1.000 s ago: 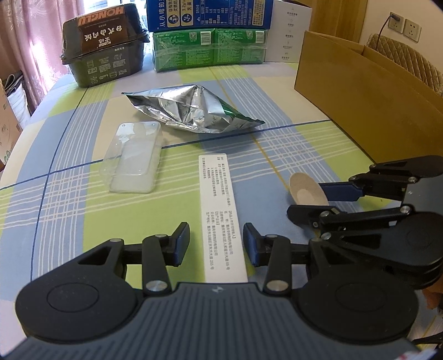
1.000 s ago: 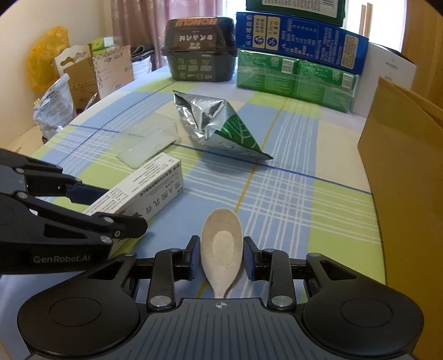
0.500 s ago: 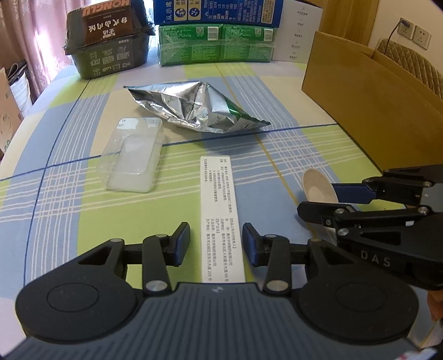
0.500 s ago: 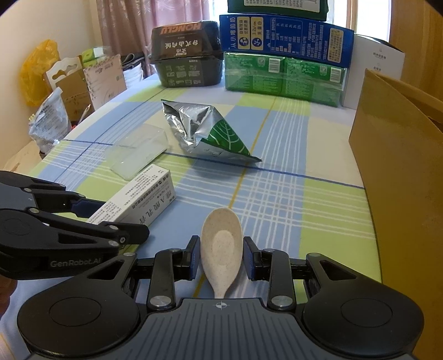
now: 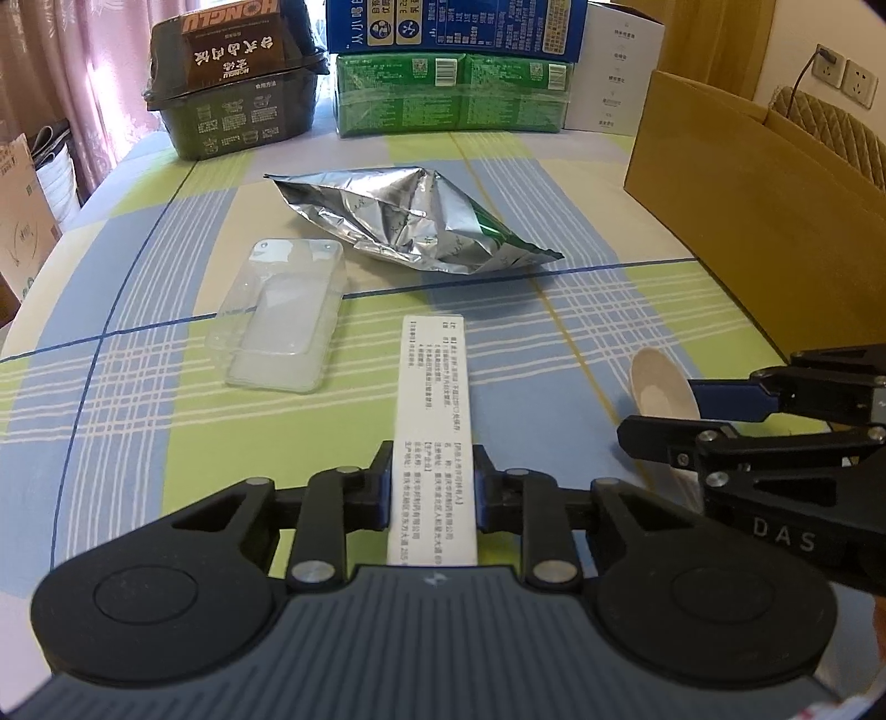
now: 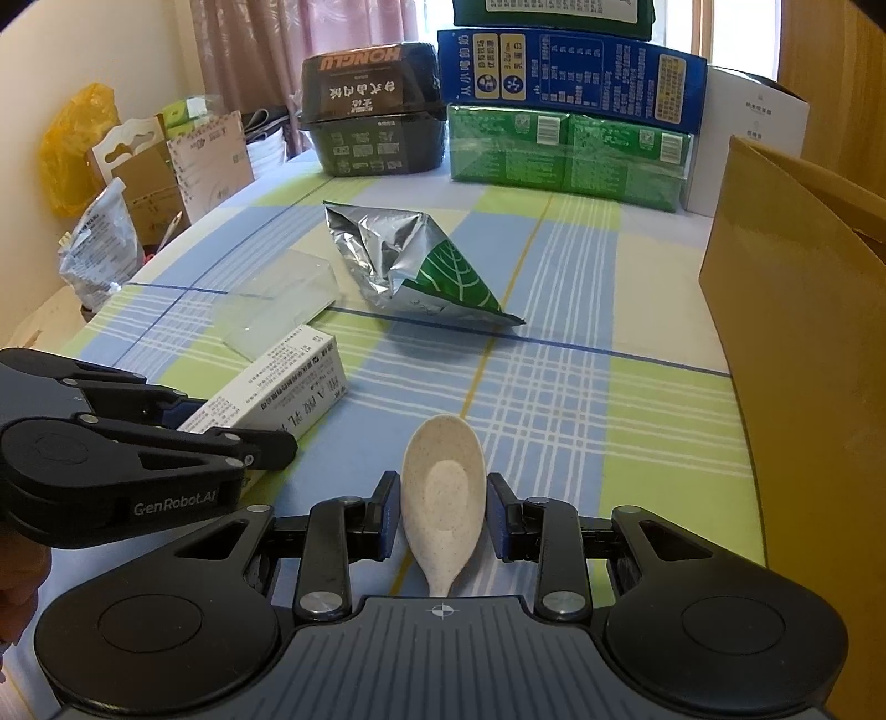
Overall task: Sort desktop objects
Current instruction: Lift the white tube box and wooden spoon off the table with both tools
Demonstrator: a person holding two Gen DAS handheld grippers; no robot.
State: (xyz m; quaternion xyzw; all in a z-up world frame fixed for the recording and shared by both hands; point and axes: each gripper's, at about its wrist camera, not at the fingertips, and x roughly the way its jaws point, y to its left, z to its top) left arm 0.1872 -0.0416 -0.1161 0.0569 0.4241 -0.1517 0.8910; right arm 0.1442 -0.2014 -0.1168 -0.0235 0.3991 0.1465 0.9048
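The left gripper [image 5: 433, 487] has its two fingers pressed against the long sides of a white medicine box [image 5: 433, 421], clamping it near the end closest to the camera; the box lies flat on the checked tablecloth [image 5: 138, 443], near the table's near edge, its printed face up and its length running away from the gripper toward the far edge. The right gripper [image 6: 442, 512] sits just to the right of it, and a pale speckled spoon [image 6: 443, 493] lies between its fingers with the bowl pointing away; the blue pads [image 6: 389, 512] stand close beside the bowl, but whether they actually press on it cannot be told from either view. In the left wrist view the spoon [image 5: 662, 387] shows on the cloth beside the right gripper's fingers, near the table's right edge. Beyond the box, toward the left edge, a clear plastic tray [image 5: 279, 327] lies flat, and a crumpled silver foil bag [image 5: 410, 221] with a green leaf print lies about the middle of the table. Along the far edge stand a dark instant-food bowl [image 5: 238, 94], a green pack [image 5: 454, 91] with a blue carton [image 5: 454, 25] stacked on it, and a white box [image 5: 617, 77]. A tall brown cardboard box [image 5: 747, 183] stands along the right edge.
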